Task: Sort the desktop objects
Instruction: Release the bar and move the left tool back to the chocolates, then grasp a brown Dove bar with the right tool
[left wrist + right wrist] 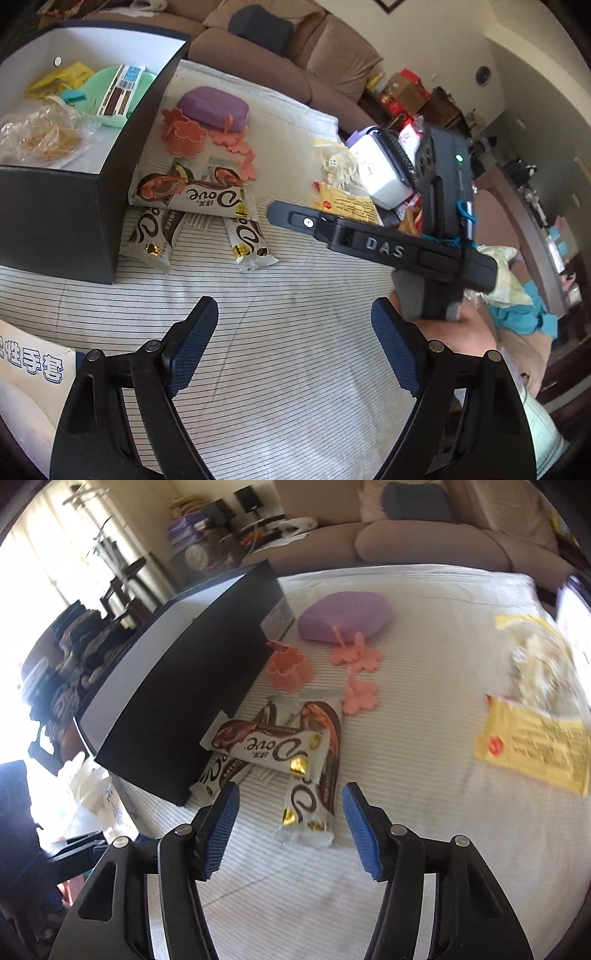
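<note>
Three white Dove chocolate bars [195,199] lie on the striped cloth beside a black box [66,206]; they also show in the right wrist view [280,746]. My right gripper [290,794] is open, its fingers straddling the nearest bar [310,808] just above it. In the left wrist view the right gripper's body [388,247] reaches in from the right. My left gripper [295,310] is open and empty over bare cloth. A purple case [214,107], pink flower cutters [184,138] and a yellow packet [343,199] lie further back.
The black box [177,686] holds a green item, a yellow packet and a clear bag [40,136]. A white and purple carton [380,173] and clutter stand at the right. A glove box [33,365] sits at the lower left. A brown sofa [306,55] runs behind.
</note>
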{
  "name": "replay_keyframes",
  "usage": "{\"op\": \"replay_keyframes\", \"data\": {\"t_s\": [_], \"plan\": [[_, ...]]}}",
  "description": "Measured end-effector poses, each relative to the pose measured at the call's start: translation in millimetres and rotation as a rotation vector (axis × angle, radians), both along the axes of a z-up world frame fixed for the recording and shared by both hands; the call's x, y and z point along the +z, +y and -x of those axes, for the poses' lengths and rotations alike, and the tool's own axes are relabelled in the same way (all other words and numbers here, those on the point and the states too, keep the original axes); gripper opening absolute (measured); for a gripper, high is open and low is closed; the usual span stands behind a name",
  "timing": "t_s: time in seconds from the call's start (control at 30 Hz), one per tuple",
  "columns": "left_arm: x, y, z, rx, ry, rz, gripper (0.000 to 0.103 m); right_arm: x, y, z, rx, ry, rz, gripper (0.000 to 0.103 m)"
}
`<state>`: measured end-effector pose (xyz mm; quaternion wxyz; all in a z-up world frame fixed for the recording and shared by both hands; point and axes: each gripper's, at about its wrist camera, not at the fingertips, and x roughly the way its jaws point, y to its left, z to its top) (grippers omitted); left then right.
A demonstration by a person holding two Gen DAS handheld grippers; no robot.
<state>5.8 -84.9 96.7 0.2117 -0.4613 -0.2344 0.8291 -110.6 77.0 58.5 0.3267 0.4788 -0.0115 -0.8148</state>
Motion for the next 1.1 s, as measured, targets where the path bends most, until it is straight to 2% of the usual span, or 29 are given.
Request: {"op": "replay_keyframes", "data": {"t_s": [0.07, 0.13, 0.2, 0.37, 0.57, 0.63, 0.73, 0.8, 0.83, 1.03, 1.1], "plan": [[-3.7, -4.3, -1.1, 0.007, -0.020, -0.017, 0.084, -1.3, -18.8, 10.2, 0.112, 0.010, -0.076, 0.074], [-5.8, -8.1, -1.0, 0.013, -0.036, -0.044, 0.084, 2.3, -41.9, 15.0, 0.236, 0.077, -0.197, 0.074], [-7.7, -10.7, -0.6, 0.020, -0.053, -0.039, 0.084, 5.5, -63.8, 18.7, 0.360, 0.119, -0.278, 0.075], [-14.7, -18.8, 1.4, 0.032, -0.093, -0.111, 0.084, 1.7, -109.4, 36.5, 0.572, 0.097, -0.374, 0.075], [-18.0, -17.3, 4.8, 0.019, -0.112, -0.137, 0.084, -31.8, -142.4, 41.0, 0.773, 0.026, -0.520, 0.074], [-19.4, -17.0, 7.0, 0.014, -0.121, -0.154, 0.084, -41.4, -145.7, 40.4, 0.808, 0.024, -0.561, 0.074], [-22.4, -18.9, 9.2, 0.018, -0.134, -0.179, 0.084, -50.6, -145.6, 42.9, 0.824, 0.013, -0.586, 0.067], [-22.6, -20.0, 10.5, 0.029, -0.133, -0.168, 0.084, -47.5, -141.5, 46.9, 0.800, 0.025, -0.579, 0.050], [-22.6, -20.5, 10.5, 0.031, -0.131, -0.167, 0.084, -46.0, -138.1, 49.3, 0.786, 0.012, -0.563, 0.048], [-20.5, -18.5, 14.0, 0.046, -0.119, -0.197, 0.084, -32.2, -103.9, 33.5, 0.690, 0.049, -0.509, 0.042], [-23.2, -21.1, 15.8, 0.053, -0.122, -0.254, 0.084, -22.4, -83.4, 22.7, 0.645, 0.046, -0.452, 0.042]]}}
